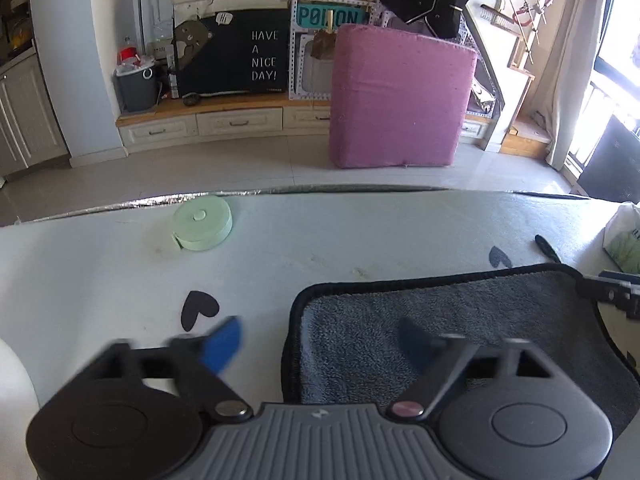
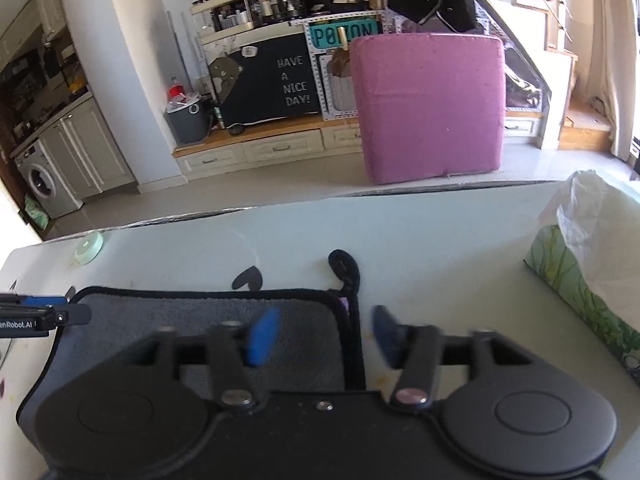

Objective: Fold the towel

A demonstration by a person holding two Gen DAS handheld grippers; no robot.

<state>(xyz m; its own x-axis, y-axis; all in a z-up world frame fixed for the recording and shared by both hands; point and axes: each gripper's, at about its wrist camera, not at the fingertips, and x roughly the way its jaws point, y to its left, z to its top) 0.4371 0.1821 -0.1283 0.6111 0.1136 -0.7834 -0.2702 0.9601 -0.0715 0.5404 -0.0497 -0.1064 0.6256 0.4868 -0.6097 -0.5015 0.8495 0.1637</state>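
A grey towel (image 1: pixel 460 320) with black trim lies flat on the white table (image 1: pixel 320 240); it also shows in the right wrist view (image 2: pixel 200 320). My left gripper (image 1: pixel 320 340) is open and straddles the towel's left edge, one blue finger off it, one over it. My right gripper (image 2: pixel 324 336) is open and straddles the towel's right edge, near its black hanging loop (image 2: pixel 344 268). The right gripper's tip shows in the left view (image 1: pixel 616 292), and the left gripper's tip in the right view (image 2: pixel 40 316).
A mint green round case (image 1: pixel 202 222) sits near the table's far edge. A tissue pack in a plastic bag (image 2: pixel 588 248) stands at the right. Black heart stickers (image 1: pixel 198 308) mark the tabletop. A pink cushion (image 1: pixel 400 96) stands on the floor beyond.
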